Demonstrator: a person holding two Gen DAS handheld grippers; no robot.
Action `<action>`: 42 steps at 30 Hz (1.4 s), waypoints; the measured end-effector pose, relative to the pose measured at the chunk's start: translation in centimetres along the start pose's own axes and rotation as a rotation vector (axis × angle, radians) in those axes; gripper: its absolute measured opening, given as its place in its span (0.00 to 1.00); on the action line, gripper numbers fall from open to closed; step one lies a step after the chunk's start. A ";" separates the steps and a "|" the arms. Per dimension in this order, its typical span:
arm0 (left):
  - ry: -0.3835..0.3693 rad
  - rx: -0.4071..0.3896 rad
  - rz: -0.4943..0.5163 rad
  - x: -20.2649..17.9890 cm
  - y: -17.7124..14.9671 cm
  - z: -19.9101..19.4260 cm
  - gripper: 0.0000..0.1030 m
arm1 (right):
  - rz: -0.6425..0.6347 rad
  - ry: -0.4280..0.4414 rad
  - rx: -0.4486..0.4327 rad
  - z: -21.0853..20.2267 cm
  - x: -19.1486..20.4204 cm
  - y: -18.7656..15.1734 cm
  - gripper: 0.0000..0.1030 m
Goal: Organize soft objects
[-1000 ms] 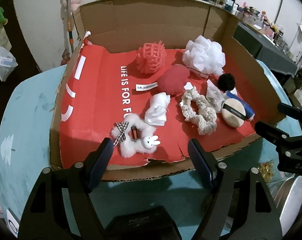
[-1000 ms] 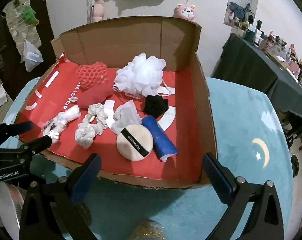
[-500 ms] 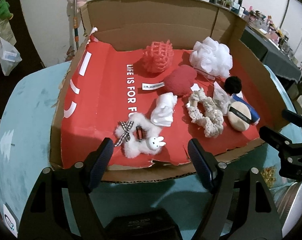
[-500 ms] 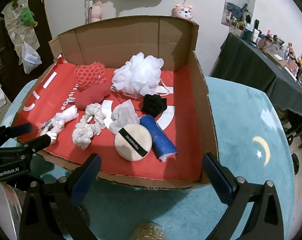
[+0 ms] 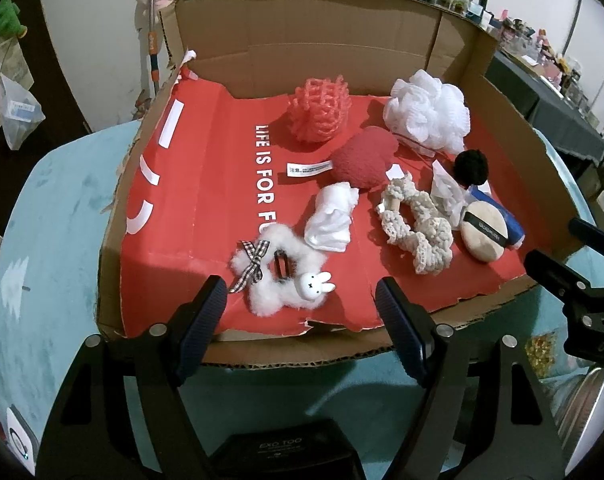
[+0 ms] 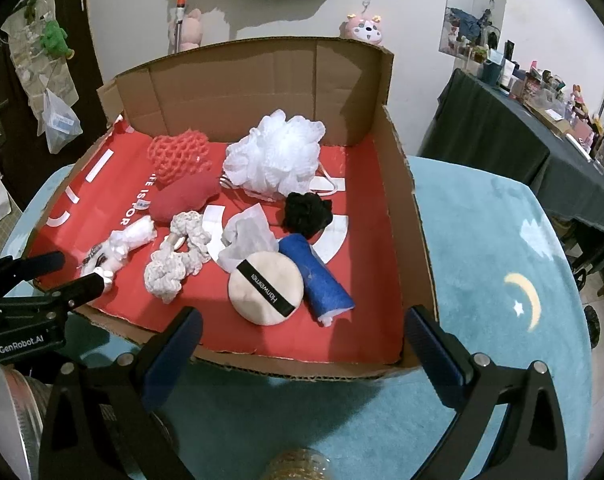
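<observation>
One cardboard box holds two mesh bath poufs, three scrunchies, one powder puff.

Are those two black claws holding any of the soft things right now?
No. The left gripper and right gripper both stand open and empty before the cardboard box.

The left claw hangs wide apart just before the fluffy bunny scrunchie.
</observation>
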State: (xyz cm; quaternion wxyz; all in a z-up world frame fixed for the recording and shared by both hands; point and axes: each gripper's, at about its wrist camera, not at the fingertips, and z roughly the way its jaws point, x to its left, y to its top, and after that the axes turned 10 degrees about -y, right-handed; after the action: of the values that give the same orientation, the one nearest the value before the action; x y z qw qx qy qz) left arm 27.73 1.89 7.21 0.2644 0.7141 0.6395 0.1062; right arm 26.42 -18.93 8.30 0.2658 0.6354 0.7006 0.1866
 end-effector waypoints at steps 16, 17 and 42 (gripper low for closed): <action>0.001 0.003 0.011 -0.1 -0.1 0.0 0.74 | -0.001 -0.001 -0.002 0.0 0.0 0.0 1.00; 0.001 0.004 0.011 -0.1 -0.1 0.0 0.74 | -0.002 -0.001 -0.001 0.0 0.0 0.0 1.00; 0.002 0.007 0.013 -0.2 -0.2 0.1 0.74 | -0.002 -0.001 -0.002 0.0 0.0 -0.1 1.00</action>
State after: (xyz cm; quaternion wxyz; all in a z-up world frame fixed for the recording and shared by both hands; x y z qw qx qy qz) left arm 27.59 1.73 7.11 0.2609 0.7189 0.6355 0.1063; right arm 26.33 -18.92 8.26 0.2671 0.6346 0.7007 0.1869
